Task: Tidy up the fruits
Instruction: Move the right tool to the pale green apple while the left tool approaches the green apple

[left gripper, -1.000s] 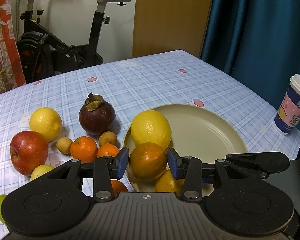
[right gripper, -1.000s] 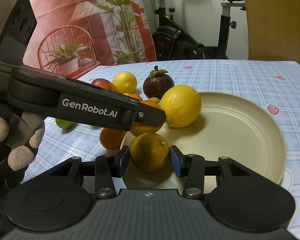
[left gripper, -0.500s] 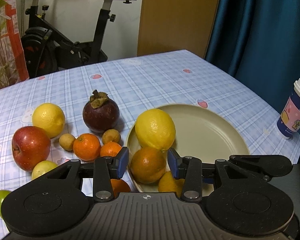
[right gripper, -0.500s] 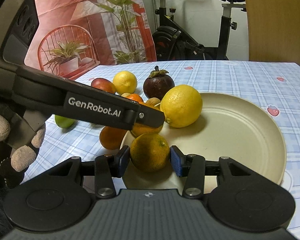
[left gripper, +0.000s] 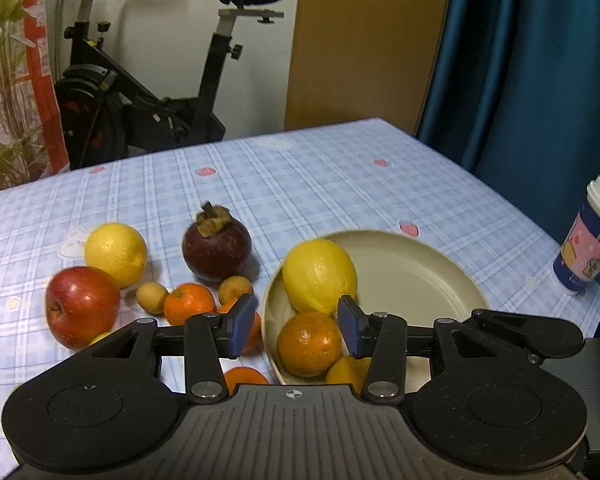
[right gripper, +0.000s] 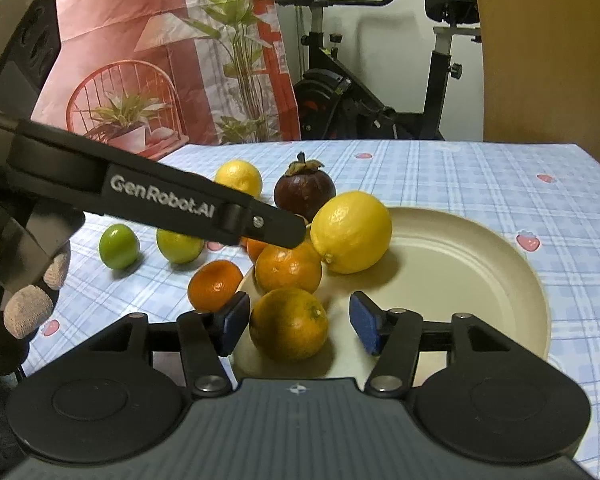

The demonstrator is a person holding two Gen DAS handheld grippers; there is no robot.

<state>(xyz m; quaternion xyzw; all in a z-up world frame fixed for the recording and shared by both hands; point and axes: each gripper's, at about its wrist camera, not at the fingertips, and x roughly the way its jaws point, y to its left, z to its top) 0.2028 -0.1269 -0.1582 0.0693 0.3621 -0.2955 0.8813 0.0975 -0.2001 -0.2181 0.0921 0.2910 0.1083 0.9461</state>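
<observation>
A beige plate (left gripper: 420, 276) (right gripper: 460, 264) holds a lemon (left gripper: 319, 276) (right gripper: 351, 232) and two oranges at its near left rim. My left gripper (left gripper: 296, 324) is open, raised above one orange (left gripper: 309, 344) (right gripper: 288, 267) and clear of it. My right gripper (right gripper: 296, 322) is open around the other orange (right gripper: 288, 324) (left gripper: 348, 370), which rests on the plate, pads apart from it. A mangosteen (left gripper: 216, 246), a second lemon (left gripper: 116, 254), a red apple (left gripper: 82, 306) and small mandarins (left gripper: 189, 303) lie on the cloth left of the plate.
Two green fruits (right gripper: 119, 246) lie on the cloth at the left in the right wrist view. A paper cup (left gripper: 590, 236) stands at the table's right edge. The checked tablecloth (left gripper: 300, 184) ends at a blue curtain and an exercise bike behind.
Both grippers opened and let go of their oranges, which now rest on the plate. Both grippers lifted and drew back a little.
</observation>
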